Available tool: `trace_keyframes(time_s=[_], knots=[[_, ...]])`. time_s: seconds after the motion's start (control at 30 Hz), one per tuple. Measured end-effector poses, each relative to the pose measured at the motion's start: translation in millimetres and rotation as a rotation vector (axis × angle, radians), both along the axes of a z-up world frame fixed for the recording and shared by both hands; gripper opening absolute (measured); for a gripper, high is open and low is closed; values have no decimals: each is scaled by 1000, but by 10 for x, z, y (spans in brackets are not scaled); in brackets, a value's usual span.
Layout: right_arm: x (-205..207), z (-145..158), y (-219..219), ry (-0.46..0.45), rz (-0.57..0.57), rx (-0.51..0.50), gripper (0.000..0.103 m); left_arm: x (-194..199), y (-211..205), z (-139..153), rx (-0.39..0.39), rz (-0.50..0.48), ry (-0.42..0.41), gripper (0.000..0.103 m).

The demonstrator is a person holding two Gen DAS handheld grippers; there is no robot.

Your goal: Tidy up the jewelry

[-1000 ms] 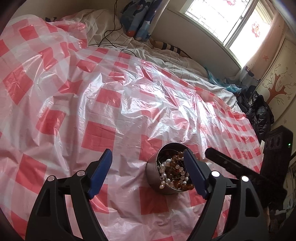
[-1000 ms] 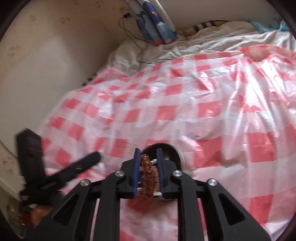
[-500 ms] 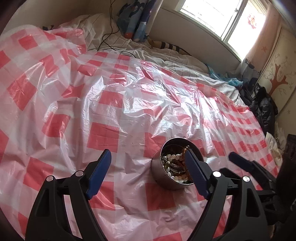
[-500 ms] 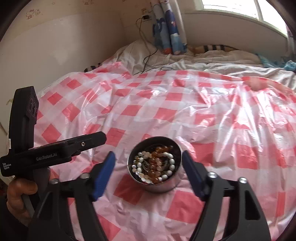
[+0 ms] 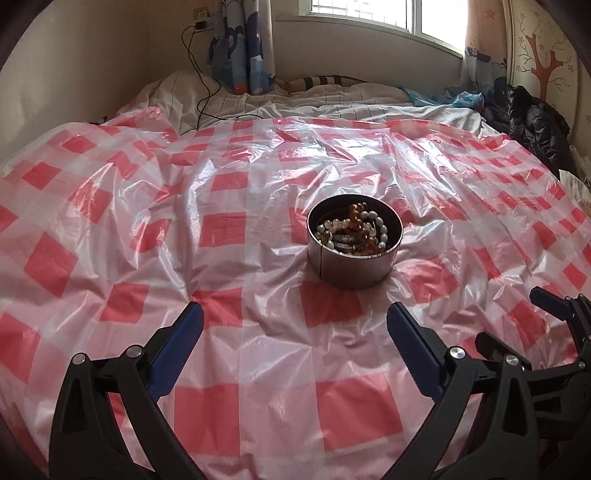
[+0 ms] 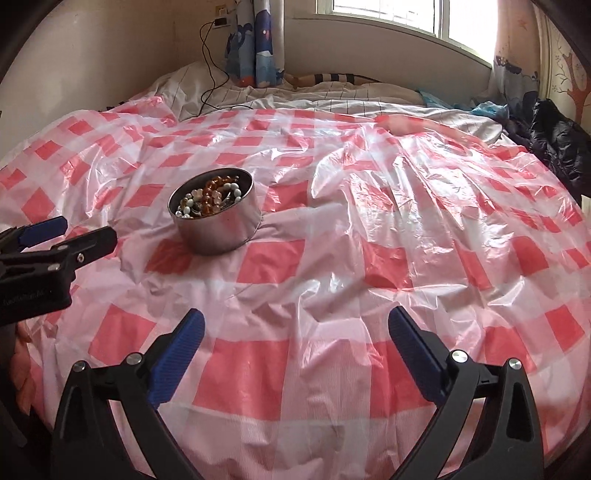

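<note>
A round metal tin (image 5: pixel 351 271) stands on the red-and-white checked plastic sheet (image 5: pixel 229 225). It holds a heap of bead jewelry (image 5: pixel 356 230), white pearl strands mixed with amber beads. My left gripper (image 5: pixel 295 312) hangs short of the tin, its jaws opening wide with nothing between them. In the right wrist view the tin (image 6: pixel 221 230) sits to the upper left with the beads (image 6: pixel 208 199) inside. My right gripper (image 6: pixel 295 323) is well back from it, jaws opening wide over bare sheet, empty. The left gripper's blue-padded fingers (image 6: pixel 40 229) show at the left edge.
The sheet covers a bed with rumpled white bedding (image 5: pixel 332 99) behind it. A patterned curtain (image 5: pixel 243 48) and a black cable (image 5: pixel 201 74) hang at the back wall. Dark clothing (image 5: pixel 535 122) is piled at the right under a window (image 5: pixel 388 14).
My right gripper let go of the amber bead string, which now lies in the tin, and opened wide. Both grippers drew back from the tin, and the left widened a little.
</note>
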State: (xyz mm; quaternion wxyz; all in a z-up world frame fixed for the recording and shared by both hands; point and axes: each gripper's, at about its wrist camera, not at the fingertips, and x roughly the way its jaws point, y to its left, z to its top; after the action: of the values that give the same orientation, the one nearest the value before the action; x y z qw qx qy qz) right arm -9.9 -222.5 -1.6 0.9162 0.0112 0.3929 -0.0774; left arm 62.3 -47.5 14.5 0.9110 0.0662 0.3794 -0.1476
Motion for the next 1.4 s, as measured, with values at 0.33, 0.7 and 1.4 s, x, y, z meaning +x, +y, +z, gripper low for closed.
trace_keyframes(time_s=[0.33, 0.7, 1.4], knots=[[-232, 117, 118, -51, -38, 11, 95, -398, 125, 79, -4, 62, -34, 95], [-204, 112, 183, -128, -93, 0, 95, -392, 201, -7, -13, 82, -30, 95], [-113, -74, 23, -122, -188, -7, 95, -329, 64, -60, -68, 22, 9, 95]])
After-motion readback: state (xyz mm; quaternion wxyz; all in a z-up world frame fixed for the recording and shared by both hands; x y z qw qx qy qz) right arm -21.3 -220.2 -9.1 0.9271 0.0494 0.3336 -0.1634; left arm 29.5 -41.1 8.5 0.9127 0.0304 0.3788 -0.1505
